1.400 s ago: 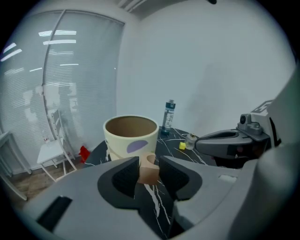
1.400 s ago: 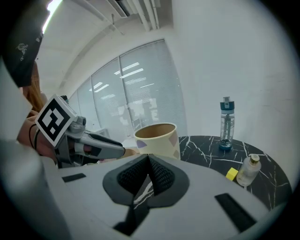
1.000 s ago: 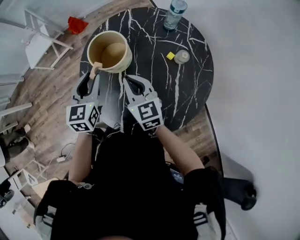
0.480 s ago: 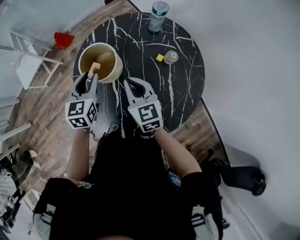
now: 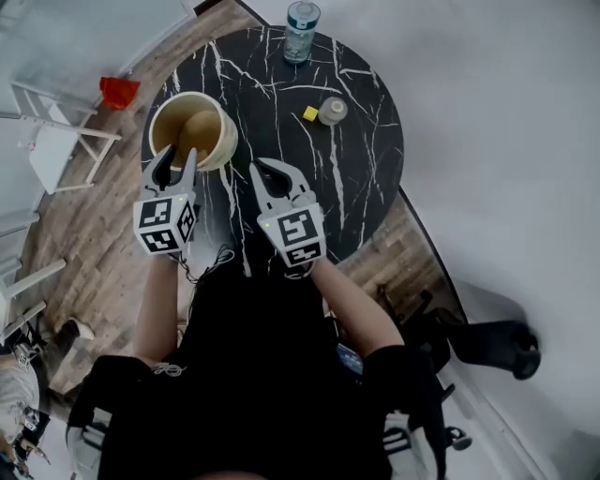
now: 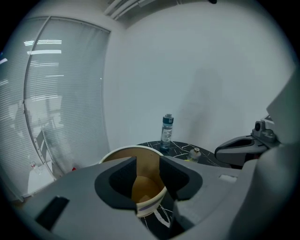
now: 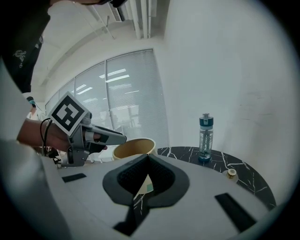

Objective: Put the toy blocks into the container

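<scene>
- Firstly, left gripper (image 5: pixel 177 159): jaws spread and just now opening wider, nothing between them.
- Right gripper (image 7: pixel 148 159): jaws pressed together, empty, just to the right of the left gripper.
- Tan container (image 5: pixel 169 112): directly ahead of the left tips, its near rim under them.
- Yellow block (image 5: pixel 310 113): well ahead of the right gripper, on the black marbled table (image 5: pixel 361 178), just beside a small jar (image 5: pixel 332 111).
- Water bottle (image 5: pixel 301 19): farthest out, at the table's far edge.

Container (image 5: pixel 178 108) at left on tabletop (image 5: pixel 361 178), bottle (image 5: pixel 300 19) at far edge, toy block (image 5: pixel 310 113) just left of small jar (image 5: pixel 332 111)
</scene>
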A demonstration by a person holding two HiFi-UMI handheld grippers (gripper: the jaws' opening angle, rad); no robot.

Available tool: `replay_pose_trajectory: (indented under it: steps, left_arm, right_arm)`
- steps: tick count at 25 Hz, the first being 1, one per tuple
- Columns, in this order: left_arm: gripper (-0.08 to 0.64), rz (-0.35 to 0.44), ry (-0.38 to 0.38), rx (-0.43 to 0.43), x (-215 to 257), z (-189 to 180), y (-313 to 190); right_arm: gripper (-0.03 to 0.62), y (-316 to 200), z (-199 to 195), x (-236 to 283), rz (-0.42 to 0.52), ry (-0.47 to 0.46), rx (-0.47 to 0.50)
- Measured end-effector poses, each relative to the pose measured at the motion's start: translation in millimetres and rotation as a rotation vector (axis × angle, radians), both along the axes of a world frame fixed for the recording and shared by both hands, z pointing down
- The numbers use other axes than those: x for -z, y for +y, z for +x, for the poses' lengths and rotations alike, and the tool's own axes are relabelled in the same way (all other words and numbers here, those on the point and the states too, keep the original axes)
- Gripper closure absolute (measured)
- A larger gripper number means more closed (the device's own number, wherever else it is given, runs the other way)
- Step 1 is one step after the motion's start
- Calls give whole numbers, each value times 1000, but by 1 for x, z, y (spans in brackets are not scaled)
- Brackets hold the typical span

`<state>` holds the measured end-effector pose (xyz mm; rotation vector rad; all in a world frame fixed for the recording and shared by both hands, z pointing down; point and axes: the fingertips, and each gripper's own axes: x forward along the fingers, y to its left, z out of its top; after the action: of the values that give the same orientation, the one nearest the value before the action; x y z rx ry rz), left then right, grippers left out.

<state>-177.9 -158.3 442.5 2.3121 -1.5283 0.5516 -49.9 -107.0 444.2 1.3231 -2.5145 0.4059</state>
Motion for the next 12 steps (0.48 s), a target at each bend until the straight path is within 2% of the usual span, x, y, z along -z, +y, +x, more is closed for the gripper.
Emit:
replay_pose_trajectory:
  steps: [8, 10, 12]
  left_arm:
    - [438, 38, 24, -41, 13, 18, 13]
    - [560, 62, 39, -72, 19, 29, 16]
    - [561, 69, 50, -112, 21, 41, 20]
  right_arm:
    - [595, 6, 8, -1, 2, 7, 2]
    - [595, 8, 12, -1, 1, 10, -4]
    - [595, 9, 16, -2, 0, 15, -14]
